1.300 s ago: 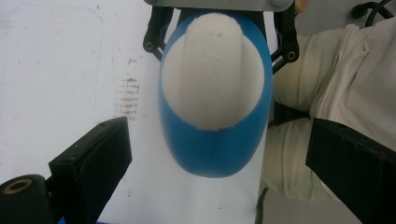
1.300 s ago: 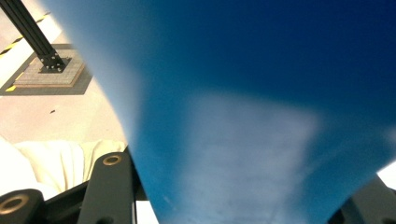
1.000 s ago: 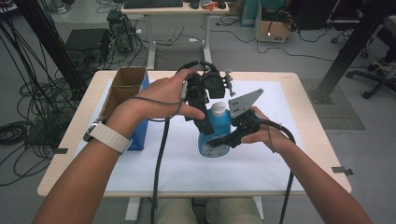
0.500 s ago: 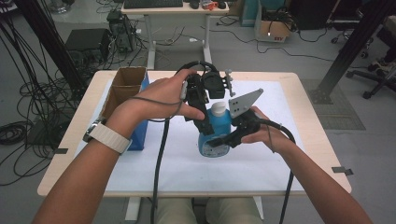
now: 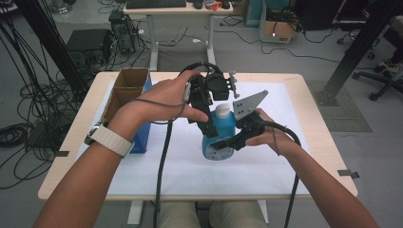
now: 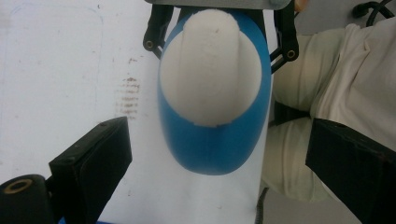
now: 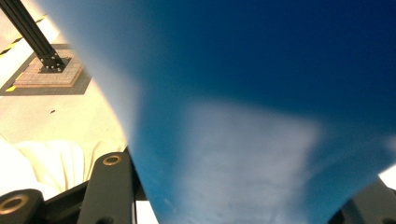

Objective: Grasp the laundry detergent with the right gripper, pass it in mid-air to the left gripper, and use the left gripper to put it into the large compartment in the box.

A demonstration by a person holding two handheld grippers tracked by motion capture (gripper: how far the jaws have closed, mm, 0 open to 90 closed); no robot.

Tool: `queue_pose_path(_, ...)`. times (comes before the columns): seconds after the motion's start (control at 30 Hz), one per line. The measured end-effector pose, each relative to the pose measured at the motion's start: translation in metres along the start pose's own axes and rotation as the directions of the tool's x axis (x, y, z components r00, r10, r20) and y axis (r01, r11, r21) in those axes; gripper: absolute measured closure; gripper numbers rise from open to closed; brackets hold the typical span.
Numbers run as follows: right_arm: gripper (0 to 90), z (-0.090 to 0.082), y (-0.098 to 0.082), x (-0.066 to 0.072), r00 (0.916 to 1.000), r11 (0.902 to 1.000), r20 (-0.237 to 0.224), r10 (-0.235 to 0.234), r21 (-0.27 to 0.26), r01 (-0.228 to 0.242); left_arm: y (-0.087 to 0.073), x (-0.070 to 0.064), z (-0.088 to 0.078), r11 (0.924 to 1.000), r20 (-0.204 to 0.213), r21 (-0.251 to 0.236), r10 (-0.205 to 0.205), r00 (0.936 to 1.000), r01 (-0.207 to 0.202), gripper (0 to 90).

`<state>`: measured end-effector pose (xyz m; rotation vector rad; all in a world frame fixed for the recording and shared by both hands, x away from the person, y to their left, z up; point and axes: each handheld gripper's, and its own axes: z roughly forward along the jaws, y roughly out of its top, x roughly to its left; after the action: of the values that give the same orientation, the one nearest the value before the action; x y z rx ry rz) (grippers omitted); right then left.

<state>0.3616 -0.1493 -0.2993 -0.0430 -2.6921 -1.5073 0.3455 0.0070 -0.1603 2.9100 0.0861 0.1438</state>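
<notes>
Bottle (image 5: pixel 219 135) within right claw (image 5: pixel 219 143) grip

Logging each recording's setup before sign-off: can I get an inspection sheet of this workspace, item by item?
Surface: light wooden table under a white mat; faint brown smudges on the mat in the left gripper view.
Job's things: blue plastic bottle with white cap, upright at mid-table.
Clutter: open brown cardboard box and a blue box beside it, at the table's left.
Grippers: right tool shut on the bottle's body; left tool above the cap, jaws open on either side without touching it.
Cables: a black cable trails from each tool toward the person; bundles lie on the floor at left.
Surroundings: desk with keyboard, black frame posts, office chair.
</notes>
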Motion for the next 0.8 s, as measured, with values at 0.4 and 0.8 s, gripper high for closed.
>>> queue_pose_path(0.4,43.2,0.0005,-0.0001,-0.0002,1.0000,1.0000,-0.004,-0.002,0.004,0.002,-0.0005,0.0001,-0.0001,1.0000,-0.002,-0.003,0.000,1.0000,0.000,7.3)
queue_pose_path(0.8,43.1,0.0005,0.0002,0.0001,1.0000,1.0000,-0.004,-0.001,0.004,0.001,-0.0001,-0.0010,-0.0003,1.0000,-0.003,-0.003,-0.001,1.0000,0.001,7.2)
